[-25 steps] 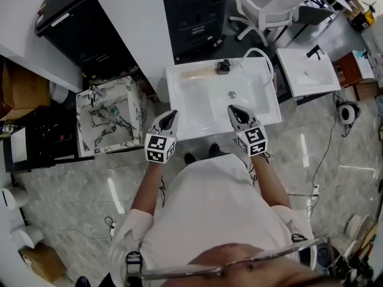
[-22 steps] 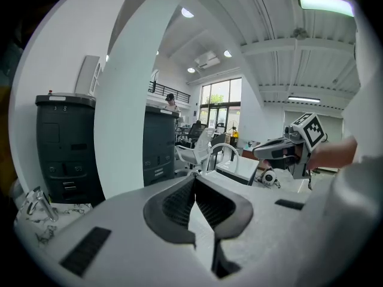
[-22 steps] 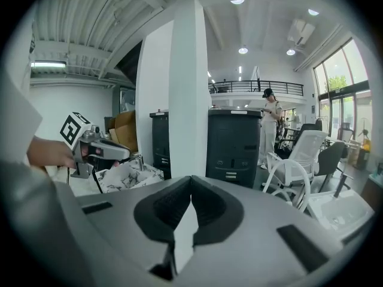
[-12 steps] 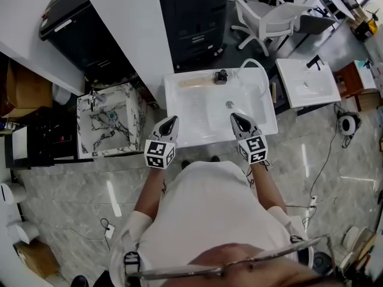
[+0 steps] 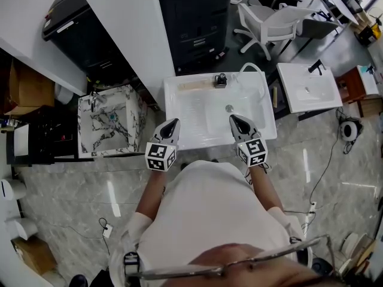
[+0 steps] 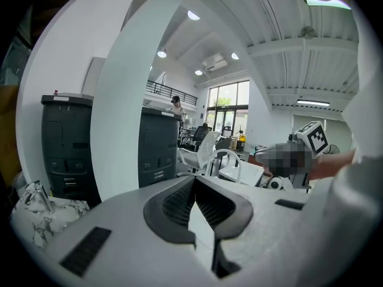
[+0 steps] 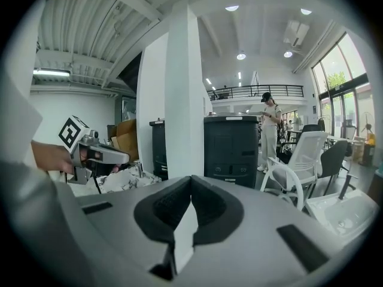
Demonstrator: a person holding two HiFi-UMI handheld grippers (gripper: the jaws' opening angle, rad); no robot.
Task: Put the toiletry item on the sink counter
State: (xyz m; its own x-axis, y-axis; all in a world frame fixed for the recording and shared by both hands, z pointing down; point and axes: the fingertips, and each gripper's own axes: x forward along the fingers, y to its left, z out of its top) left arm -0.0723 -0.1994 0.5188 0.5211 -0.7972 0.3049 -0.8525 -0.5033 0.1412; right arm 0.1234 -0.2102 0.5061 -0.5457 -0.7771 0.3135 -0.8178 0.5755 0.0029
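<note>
1. Two grippers hover side by side over the near edge of a white sink [image 5: 197, 115]. The left gripper [image 5: 170, 125] has its jaws pressed together with nothing between them, and the right gripper [image 5: 237, 122] is likewise closed and empty.
2. One pale long item [image 5: 192, 85], seemingly the toiletry item though too small to identify, lies flat on the sink's rear surface. It is well ahead of the left gripper and slightly to its right; from the right gripper it sits ahead and to the left.
3. Neither gripper touches it; only the sink's basin lies between the grippers and the item.
4. A dark tap [image 5: 221, 80] stands just right of the item on the same rear surface, ahead of the right gripper and a little to its left. The drain [image 5: 228, 107] lies nearer, just ahead of that gripper.
5. A white hose [image 5: 256, 69] loops at the far right corner of the sink, beyond the right gripper.
6. Left of the left gripper stands a marble-patterned sink [image 5: 111, 121]; well apart to the right of the right gripper is a second white sink [image 5: 308, 82].
7. Farther ahead, past the sink, stand a white pillar [image 5: 128, 28], a dark cabinet [image 5: 194, 17] and a white chair [image 5: 269, 20].
</note>
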